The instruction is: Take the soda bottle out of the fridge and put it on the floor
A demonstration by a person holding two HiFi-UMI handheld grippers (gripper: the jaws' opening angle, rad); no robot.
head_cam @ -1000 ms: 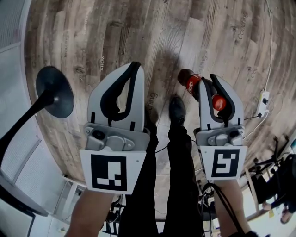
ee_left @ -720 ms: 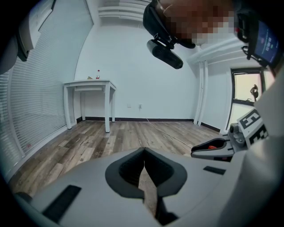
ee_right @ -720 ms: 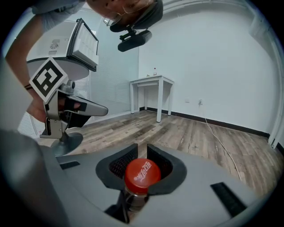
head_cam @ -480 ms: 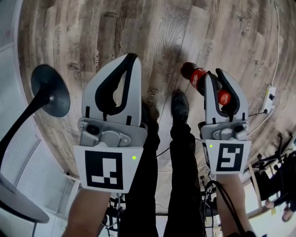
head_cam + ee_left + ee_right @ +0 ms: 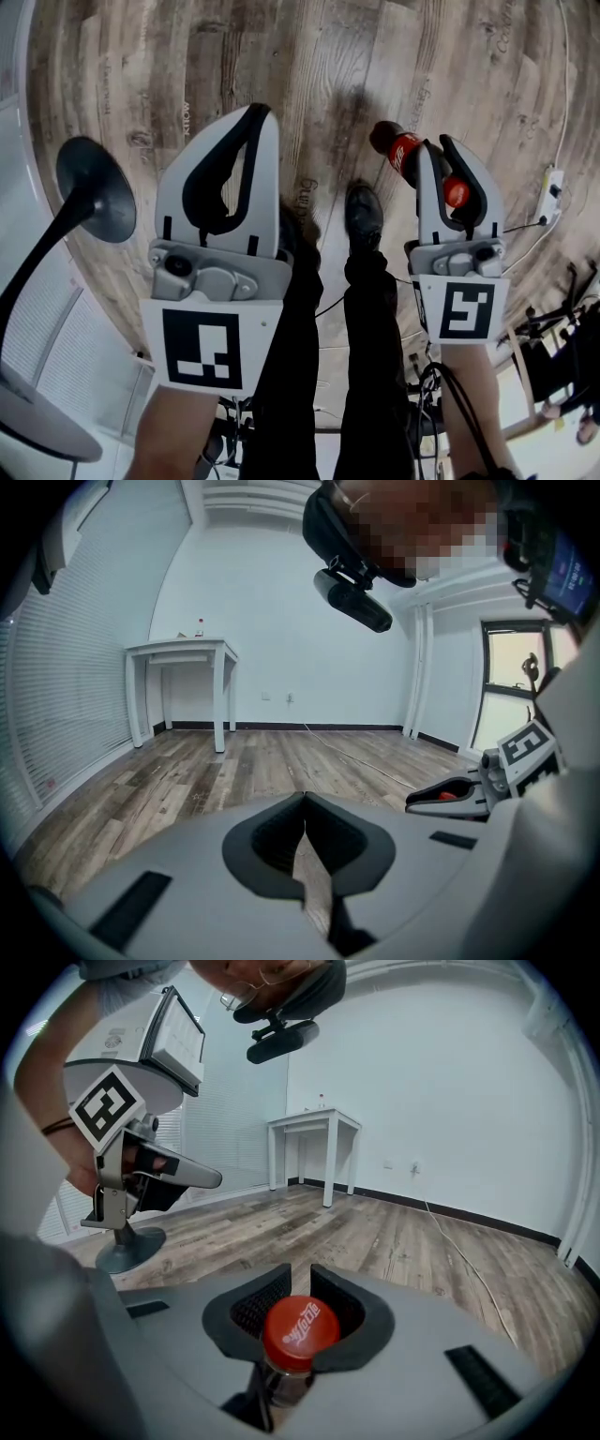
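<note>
— Which of them has the bottle?

— The right gripper [image 5: 438, 148]. Its jaws are closed partway onto the neck of the soda bottle [image 5: 401, 156], just under the red cap [image 5: 300, 1327]. The cap sits up in the hollow between the dark pads, and the neck fills the gap below it.

— So it's hanging?

— Hanging and tilted. The cap end is back toward the person. The dark body with the red label sticks out past the jaw tips, ahead and downward over the wooden floor [image 5: 394, 47]. I can't make out whether its base touches the boards.

— And the other hand?

— The left gripper [image 5: 260, 111] has nothing in it. Its jaw tips meet, and through the opening behind them you only see floorboards. It's level with the right one, with the person's dark trouser legs [image 5: 370, 356] between the two.

— What's underneath?

— A black shoe [image 5: 362, 214] sits just beside the bottle, on its left as the person looks down. A dark round stand base [image 5: 94, 187] is off to the left of the left gripper. A white power strip [image 5: 553, 192] lies by the right edge. Across the room a white table [image 5: 183, 651] stands against the wall.
</note>
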